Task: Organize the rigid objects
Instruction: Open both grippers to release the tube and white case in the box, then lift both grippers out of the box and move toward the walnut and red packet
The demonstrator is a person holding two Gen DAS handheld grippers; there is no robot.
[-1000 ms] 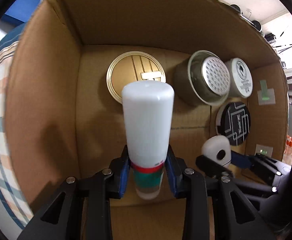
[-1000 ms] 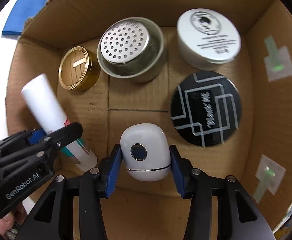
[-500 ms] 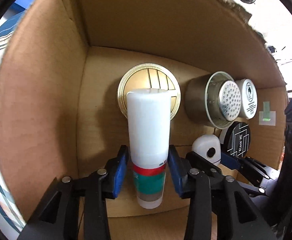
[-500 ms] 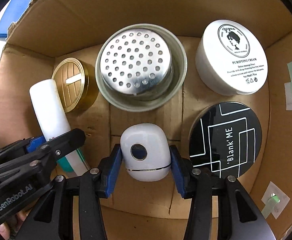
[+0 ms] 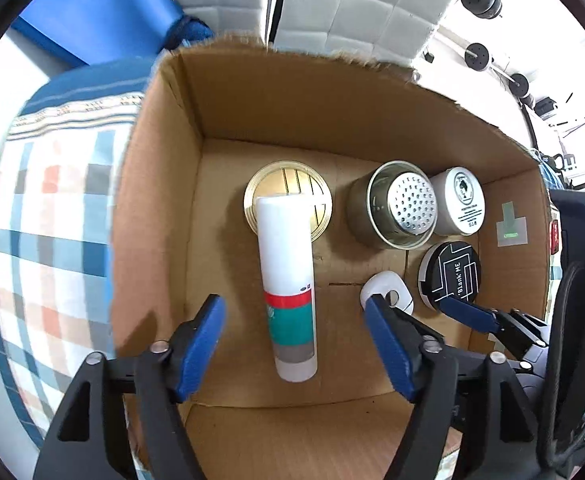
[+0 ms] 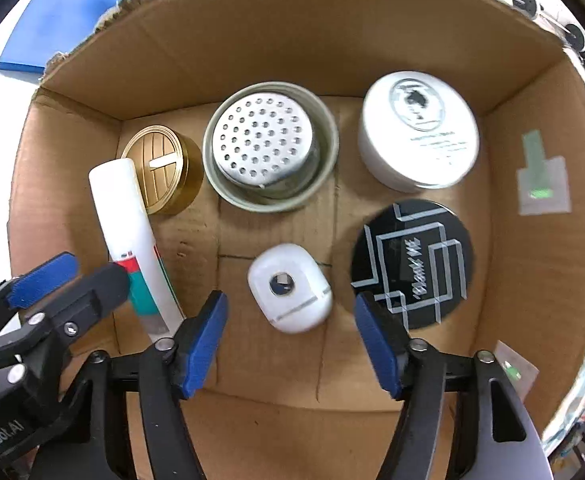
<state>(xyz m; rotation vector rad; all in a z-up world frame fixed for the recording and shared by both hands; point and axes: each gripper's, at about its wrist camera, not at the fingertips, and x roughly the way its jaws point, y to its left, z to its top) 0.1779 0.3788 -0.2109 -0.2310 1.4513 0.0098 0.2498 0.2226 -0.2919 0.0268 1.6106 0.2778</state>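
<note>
A white tube with a red and green band [image 5: 288,280] lies on the floor of the cardboard box [image 5: 252,104], its cap against the gold tin [image 5: 288,196]. My left gripper [image 5: 296,340] is open above the tube's lower end, with space on both sides. In the right wrist view the tube [image 6: 132,236] lies at the left. A small white rounded case [image 6: 290,298] lies on the box floor [image 6: 252,384]. My right gripper [image 6: 290,332] is open just behind it, not touching it. The case also shows in the left wrist view [image 5: 388,292].
In the box stand a metal can with a perforated insert [image 6: 270,148], a white cream jar [image 6: 418,130], a black round "Blank ME" tin [image 6: 412,262] and the gold tin [image 6: 160,168]. A plaid cloth [image 5: 44,220] lies left of the box.
Both grippers have opened and pulled back upward. The tube and the white case, held before, now lie free on the box floor.
</note>
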